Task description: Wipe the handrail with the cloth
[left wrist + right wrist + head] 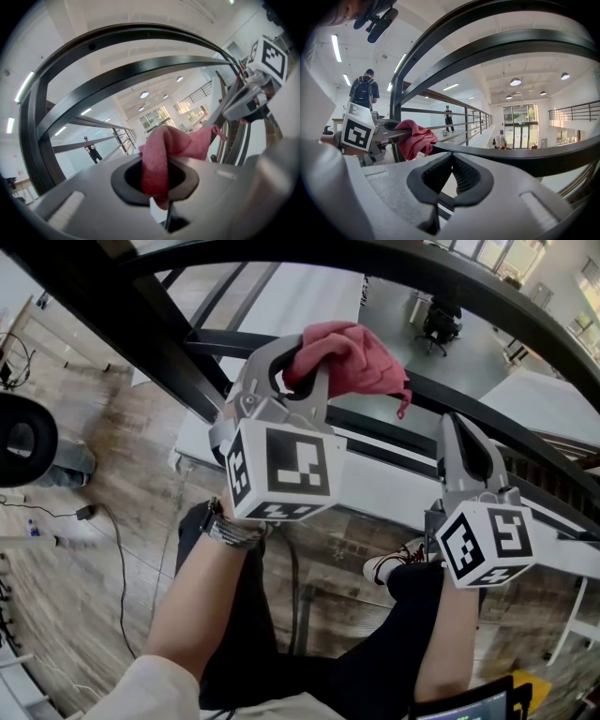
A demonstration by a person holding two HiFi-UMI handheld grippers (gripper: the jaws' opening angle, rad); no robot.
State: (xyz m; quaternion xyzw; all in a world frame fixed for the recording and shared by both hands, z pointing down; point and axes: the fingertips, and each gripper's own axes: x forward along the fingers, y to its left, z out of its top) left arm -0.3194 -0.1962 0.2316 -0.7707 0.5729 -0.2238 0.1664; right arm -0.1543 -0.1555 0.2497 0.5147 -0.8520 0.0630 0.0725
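Nearest, the left gripper point(300, 381) clamps the bunched pink cloth point(352, 357), likely to drag it along the handrail point(441, 395), while the right gripper point(457, 426), clenched on nothing, idles just beside that handrail.

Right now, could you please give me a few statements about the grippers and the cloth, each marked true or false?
1. The left gripper holds the cloth. True.
2. The cloth is blue. False: it is pink.
3. The right gripper is shut with nothing in it. True.
4. The cloth lies on the floor. False: it is up by the handrail, in the left gripper.
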